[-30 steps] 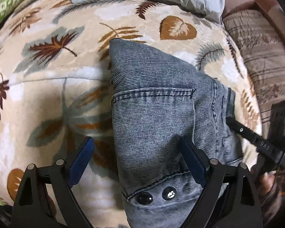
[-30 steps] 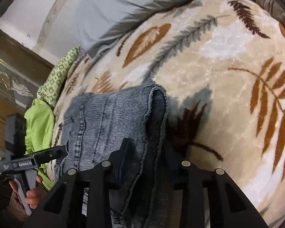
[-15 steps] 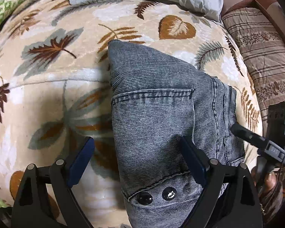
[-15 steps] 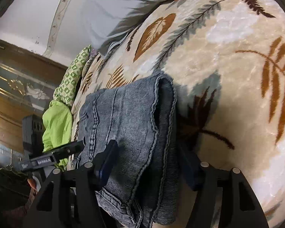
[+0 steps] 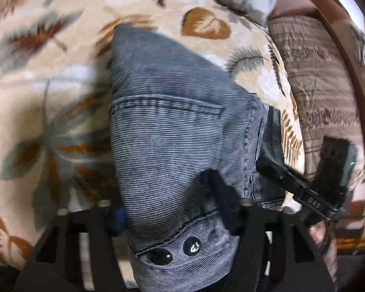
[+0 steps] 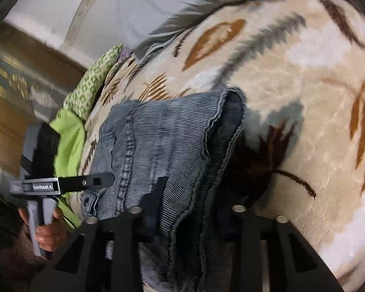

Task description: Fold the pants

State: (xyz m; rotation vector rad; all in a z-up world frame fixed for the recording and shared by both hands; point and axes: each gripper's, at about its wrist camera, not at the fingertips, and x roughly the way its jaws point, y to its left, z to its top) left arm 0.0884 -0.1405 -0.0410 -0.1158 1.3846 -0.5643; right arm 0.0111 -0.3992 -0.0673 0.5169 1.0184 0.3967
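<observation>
The folded grey-blue denim pants (image 5: pixel 172 131) lie on a leaf-patterned blanket (image 5: pixel 36 97), waistband with two dark buttons nearest the left wrist camera. My left gripper (image 5: pixel 172 202) has its jaws pressed against both sides of the waistband end, gripping it. In the right wrist view the pants (image 6: pixel 163 141) show as a stacked bundle. My right gripper (image 6: pixel 189 209) is closed on the folded edge, and cloth hides the fingertips. The right gripper also shows in the left wrist view (image 5: pixel 301 187), and the left one in the right wrist view (image 6: pixel 68 182).
A grey pillow (image 6: pixel 138 7) lies at the bed's head. Green patterned cloth (image 6: pixel 90 85) and a bright green garment (image 6: pixel 68 141) lie at the far side. A striped brown cushion (image 5: pixel 321 90) and a wooden bed frame (image 5: pixel 333 24) sit to the right.
Both grippers have narrowed from wide open onto the pants. The left jaws closed in on the waistband, the right on the folded edge. The views are blurred by motion.
</observation>
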